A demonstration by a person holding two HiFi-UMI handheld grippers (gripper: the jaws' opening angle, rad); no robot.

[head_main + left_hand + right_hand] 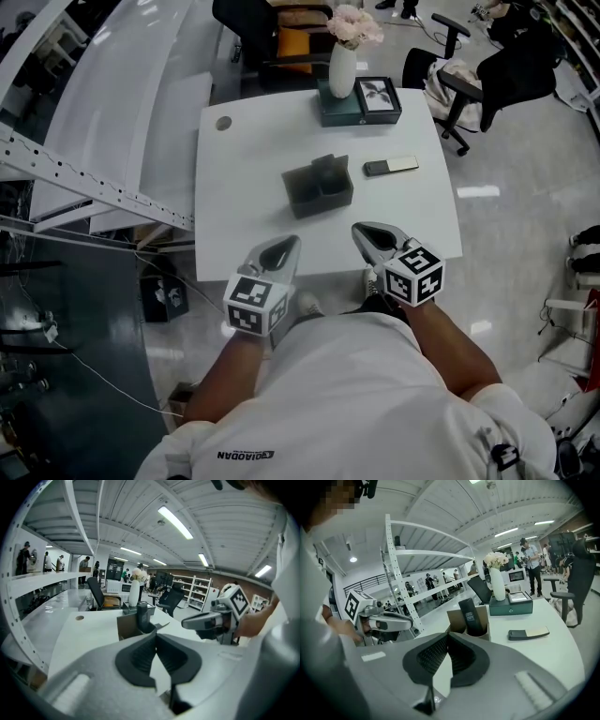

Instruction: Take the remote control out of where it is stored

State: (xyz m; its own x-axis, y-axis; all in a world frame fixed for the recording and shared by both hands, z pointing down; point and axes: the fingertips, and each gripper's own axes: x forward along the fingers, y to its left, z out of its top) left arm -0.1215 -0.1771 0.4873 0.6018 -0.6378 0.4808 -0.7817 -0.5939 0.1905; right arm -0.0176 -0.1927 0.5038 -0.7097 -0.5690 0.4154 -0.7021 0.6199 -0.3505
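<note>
Judging by how things lie, the task has not got past its opening: the remote control (469, 616) stands upright in one compartment of the open-topped holder (319, 187) near the middle of the white table (244, 159), untouched. The approach, the grasp and the lift out are all left to do. At the near edge of the table, on the left, the left gripper (286, 246) hangs over the rim and points toward the holder but is well apart from it. Its own view shows the ribbed pads meeting at their tips with nothing between them, so it is clenched and empty, touching nothing. Further right, the right gripper (364, 231) sits at about the same depth, also short of the holder. Its jaws are likewise pressed together on nothing, and it would have to open before it could take the remote. Right of the holder a flat black-and-cream device (391, 166) lies on the table; it may be a second remote or a phone, but the views are too small to say which. Behind it, at the far edge, are a green box (361, 103) and a vase (343, 67) of flowers.
</note>
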